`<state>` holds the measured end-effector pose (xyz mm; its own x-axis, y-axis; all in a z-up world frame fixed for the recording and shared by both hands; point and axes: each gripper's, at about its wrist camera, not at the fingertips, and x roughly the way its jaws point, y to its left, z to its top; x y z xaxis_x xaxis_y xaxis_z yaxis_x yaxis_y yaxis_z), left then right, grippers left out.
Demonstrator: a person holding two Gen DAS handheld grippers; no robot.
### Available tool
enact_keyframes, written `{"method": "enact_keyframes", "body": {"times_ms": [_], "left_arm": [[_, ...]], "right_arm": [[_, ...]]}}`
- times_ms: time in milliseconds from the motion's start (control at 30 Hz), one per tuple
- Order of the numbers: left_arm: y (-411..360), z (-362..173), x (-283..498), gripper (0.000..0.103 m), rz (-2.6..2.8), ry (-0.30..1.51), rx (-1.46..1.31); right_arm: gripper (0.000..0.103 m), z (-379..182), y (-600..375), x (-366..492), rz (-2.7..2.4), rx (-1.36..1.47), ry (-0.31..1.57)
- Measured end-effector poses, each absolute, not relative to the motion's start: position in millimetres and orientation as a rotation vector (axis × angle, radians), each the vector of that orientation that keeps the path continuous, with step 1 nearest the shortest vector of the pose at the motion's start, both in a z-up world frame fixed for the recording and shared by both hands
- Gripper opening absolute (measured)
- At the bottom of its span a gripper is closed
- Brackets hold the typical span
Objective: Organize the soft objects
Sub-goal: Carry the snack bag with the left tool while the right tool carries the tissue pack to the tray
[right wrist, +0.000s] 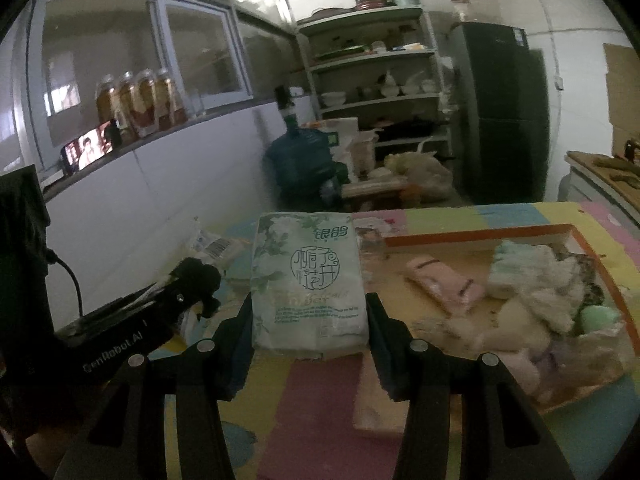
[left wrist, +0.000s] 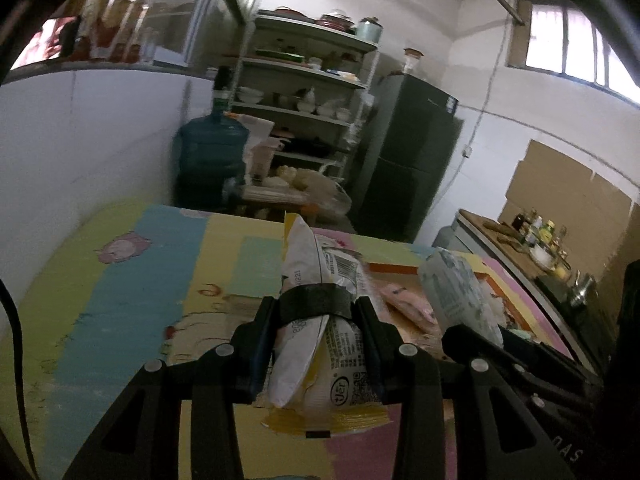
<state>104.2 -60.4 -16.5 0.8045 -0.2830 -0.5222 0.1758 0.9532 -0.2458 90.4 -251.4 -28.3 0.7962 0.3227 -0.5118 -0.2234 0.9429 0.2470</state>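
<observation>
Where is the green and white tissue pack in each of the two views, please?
Left wrist view: the tissue pack is at the right of centre, seen edge-on, held up by the other gripper.
Right wrist view: it is at the centre, facing the camera, between the jaws of the right gripper.
Shared landmark: the blue water jug on the floor beside the shelves.

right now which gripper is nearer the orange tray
Right. The right gripper, holding a tissue pack, sits beside the orange tray; the left gripper is farther off.
</observation>
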Motion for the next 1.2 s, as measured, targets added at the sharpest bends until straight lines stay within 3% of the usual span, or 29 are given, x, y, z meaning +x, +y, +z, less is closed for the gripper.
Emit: {"method": "enact_keyframes", "body": {"times_ms": [567, 1200], "left_arm": [[-167.1, -21.2, 115.6, 0.04, -0.392, 0.62, -0.115], [-224.3, -34.2, 145.9, 0.04, -0.44, 0.675, -0.069]], "right_arm": [[0.052, -36.9, -361.8, 73.6, 0.129, 0.281, 0.551], [0.052, -45.6, -436.9, 86.3, 0.027, 0.344, 0.538]]}}
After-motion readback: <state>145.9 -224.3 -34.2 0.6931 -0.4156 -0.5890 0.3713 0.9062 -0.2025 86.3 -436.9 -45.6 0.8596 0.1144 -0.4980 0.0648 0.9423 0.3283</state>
